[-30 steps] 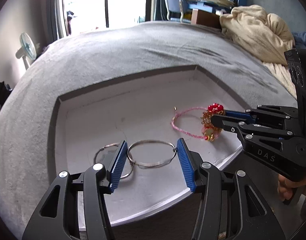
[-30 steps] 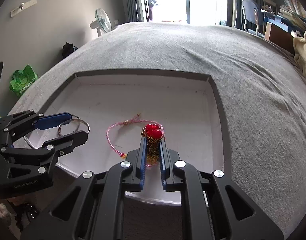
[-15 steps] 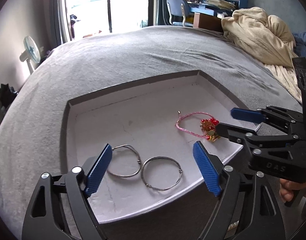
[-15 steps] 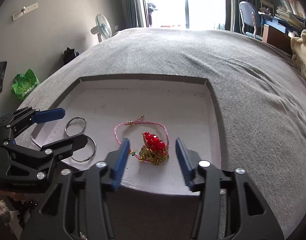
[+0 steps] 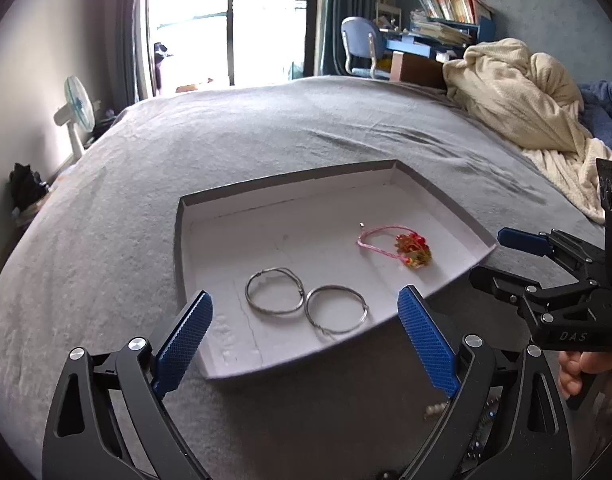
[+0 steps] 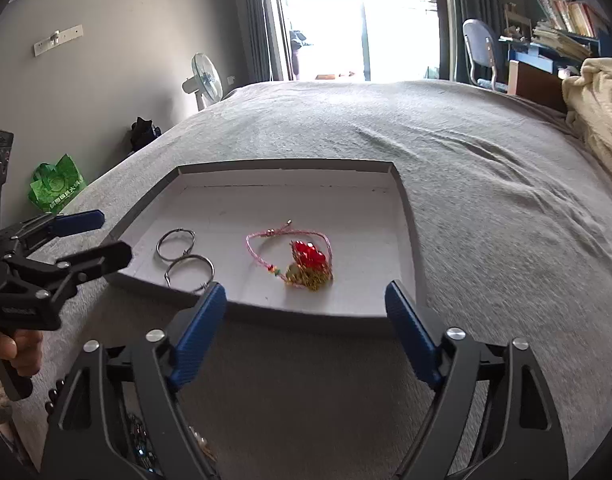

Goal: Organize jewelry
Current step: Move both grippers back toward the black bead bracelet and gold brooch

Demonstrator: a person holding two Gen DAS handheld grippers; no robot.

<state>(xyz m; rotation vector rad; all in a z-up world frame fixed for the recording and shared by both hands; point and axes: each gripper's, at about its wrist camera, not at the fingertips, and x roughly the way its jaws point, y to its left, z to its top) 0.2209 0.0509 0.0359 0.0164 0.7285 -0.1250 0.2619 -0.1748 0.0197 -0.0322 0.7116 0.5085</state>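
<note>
A shallow white tray [image 5: 210, 344] [image 6: 402, 200] with grey rim lies on the grey bed. In it lie two silver rings [image 5: 273, 290] [image 5: 337, 309] side by side [image 6: 176, 244] [image 6: 190, 273], a pink cord bracelet [image 5: 372, 240] [image 6: 266, 236] and a red-bead gold charm piece [image 5: 415, 249] [image 6: 311, 265]. My left gripper [image 5: 304, 338] is open and empty, held back over the tray's near edge. My right gripper [image 6: 306, 332] is open and empty, held back short of the tray's near rim; it shows at the right of the left wrist view [image 5: 502, 256].
The grey bedcover [image 5: 266, 128] surrounds the tray. A cream blanket [image 5: 518, 92] is heaped at the far right. Dark beads and other jewelry [image 6: 138, 440] lie low near my right gripper. A fan [image 6: 204, 80] and a green bag [image 6: 56, 188] stand beside the bed.
Both grippers opened, letting go of the silver ring and the red charm piece, and pulled back from the tray. The jewelry now lies loose in the tray.
</note>
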